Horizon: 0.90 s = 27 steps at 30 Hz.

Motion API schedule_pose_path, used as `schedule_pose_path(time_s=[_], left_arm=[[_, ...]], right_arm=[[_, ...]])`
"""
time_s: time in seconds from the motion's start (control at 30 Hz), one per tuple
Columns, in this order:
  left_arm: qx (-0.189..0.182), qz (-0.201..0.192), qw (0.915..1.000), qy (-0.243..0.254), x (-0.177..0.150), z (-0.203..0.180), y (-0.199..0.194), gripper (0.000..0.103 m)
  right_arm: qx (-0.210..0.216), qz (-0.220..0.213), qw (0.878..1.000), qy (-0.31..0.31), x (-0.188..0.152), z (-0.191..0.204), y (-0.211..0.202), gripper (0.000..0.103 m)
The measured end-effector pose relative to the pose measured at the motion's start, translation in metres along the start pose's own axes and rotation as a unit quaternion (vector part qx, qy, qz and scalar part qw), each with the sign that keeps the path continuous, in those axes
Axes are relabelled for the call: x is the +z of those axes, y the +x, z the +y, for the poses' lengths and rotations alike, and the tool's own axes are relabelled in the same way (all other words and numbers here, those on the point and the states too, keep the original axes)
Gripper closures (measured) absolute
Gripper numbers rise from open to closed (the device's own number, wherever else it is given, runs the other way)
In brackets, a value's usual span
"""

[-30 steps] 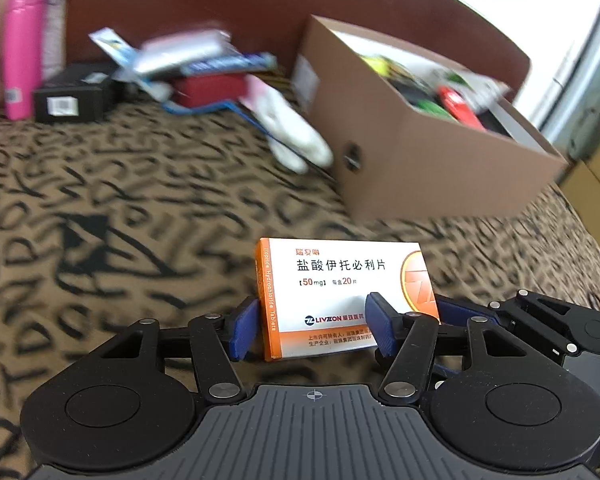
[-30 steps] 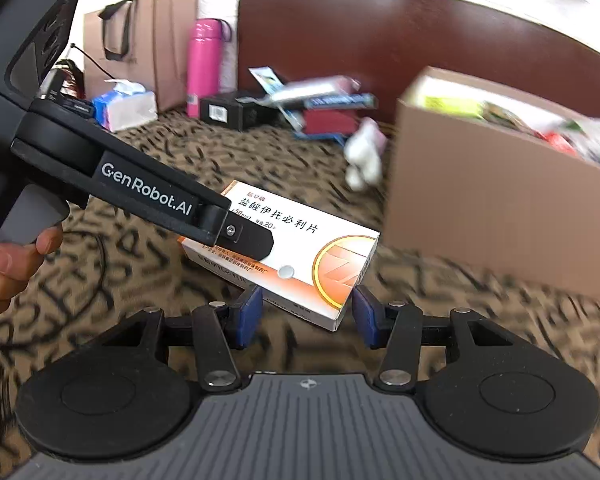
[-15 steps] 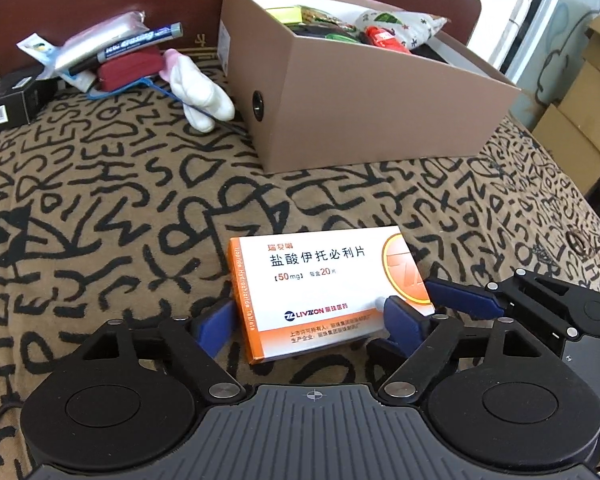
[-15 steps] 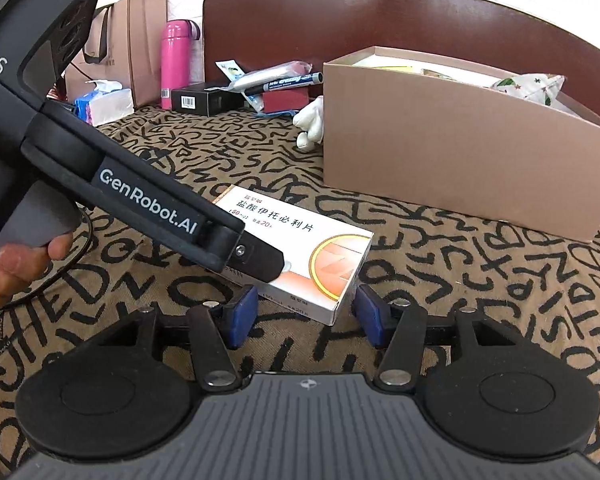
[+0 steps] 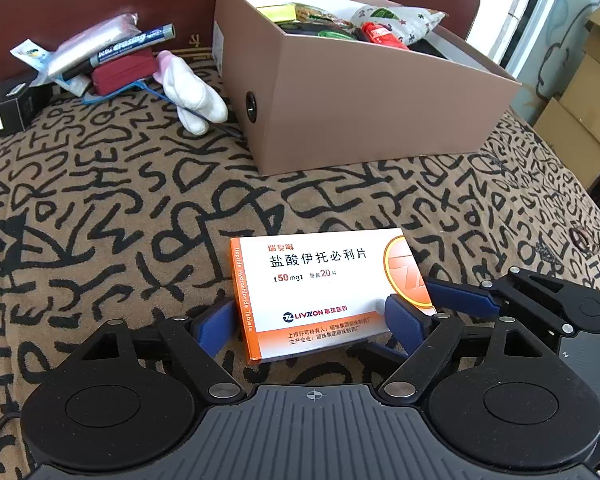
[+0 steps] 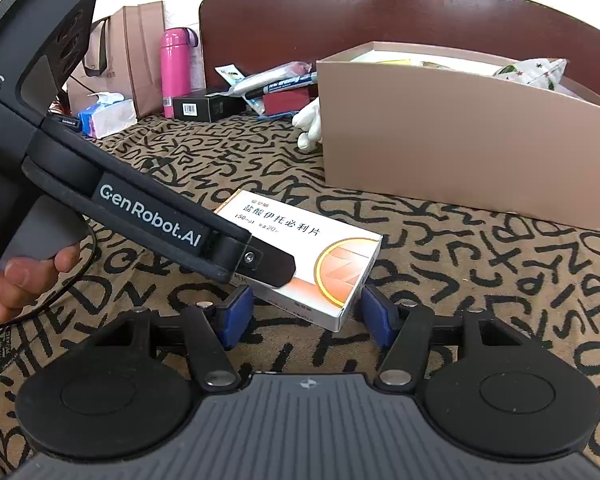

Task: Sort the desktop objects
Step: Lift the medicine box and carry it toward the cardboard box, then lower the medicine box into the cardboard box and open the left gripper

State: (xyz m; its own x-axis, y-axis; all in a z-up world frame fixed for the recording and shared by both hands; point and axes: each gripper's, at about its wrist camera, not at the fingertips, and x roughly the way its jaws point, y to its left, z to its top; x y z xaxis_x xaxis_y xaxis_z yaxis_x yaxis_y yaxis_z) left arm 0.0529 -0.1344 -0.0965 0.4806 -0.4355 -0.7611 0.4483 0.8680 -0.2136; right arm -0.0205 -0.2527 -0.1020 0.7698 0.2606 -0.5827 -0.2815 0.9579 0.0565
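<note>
**Medicine box between both pairs of fingers**

My left gripper [image 5: 310, 320] has its blue fingers [image 5: 216, 326] spread to either side of the white and orange medicine box [image 5: 320, 288]. The box lies flat on the patterned cloth [image 5: 120, 220], printed face up, with a gap showing at the left finger; on the right side the finger sits right at the box edge and I cannot tell whether it touches. I am not pinching it.

My right gripper [image 6: 306, 310] also has its fingers [image 6: 238, 314] spread, and one corner of the same box [image 6: 332, 268] points into the opening between them. From this side the black body of my left gripper reaches in over the near end of the box.

Beyond the box stands the open brown cardboard box [image 5: 360, 108], already holding a red tube, a green item and a printed pouch. To its left, well apart from the medicine box, lies a loose pile: a white plush toy [image 5: 192, 92], a marker [image 5: 132, 46] on top of a red case [image 5: 122, 70], and a black carton [image 5: 8, 110]. A pink bottle [image 6: 175, 70] stands at the far edge beside a paper bag [image 6: 136, 52].
</note>
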Motion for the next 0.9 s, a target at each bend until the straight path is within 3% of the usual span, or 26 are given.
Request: schedule_pose_path(time_s=[0.1, 0.33, 0.47, 0.7, 0.9], left_arm=[[0.001, 0.0, 1.0, 0.002, 0.001, 0.0, 0.001, 0.016], [0.009, -0.007, 0.9999, -0.005, 0.005, 0.001, -0.003, 0.032], [-0.002, -0.018, 0.9998, -0.008, 0.012, -0.003, -0.014, 0.035], [-0.014, -0.089, 0.9949, 0.044, 0.039, -0.036, -0.049, 0.037], [-0.026, -0.137, 0.9866, 0.084, 0.082, -0.06, -0.057, 0.038]], right_arm=[[-0.001, 0.002, 1.0, 0.002, 0.001, 0.0, 0.001, 0.042], [-0.003, 0.003, 1.0, 0.005, 0.001, -0.002, -0.002, 0.047], [-0.014, -0.007, 1.0, 0.004, 0.006, -0.005, -0.015, 0.047], [-0.053, -0.064, 0.996, -0.015, 0.03, -0.016, -0.053, 0.047], [-0.093, -0.112, 0.989, -0.031, 0.061, -0.04, -0.063, 0.047]])
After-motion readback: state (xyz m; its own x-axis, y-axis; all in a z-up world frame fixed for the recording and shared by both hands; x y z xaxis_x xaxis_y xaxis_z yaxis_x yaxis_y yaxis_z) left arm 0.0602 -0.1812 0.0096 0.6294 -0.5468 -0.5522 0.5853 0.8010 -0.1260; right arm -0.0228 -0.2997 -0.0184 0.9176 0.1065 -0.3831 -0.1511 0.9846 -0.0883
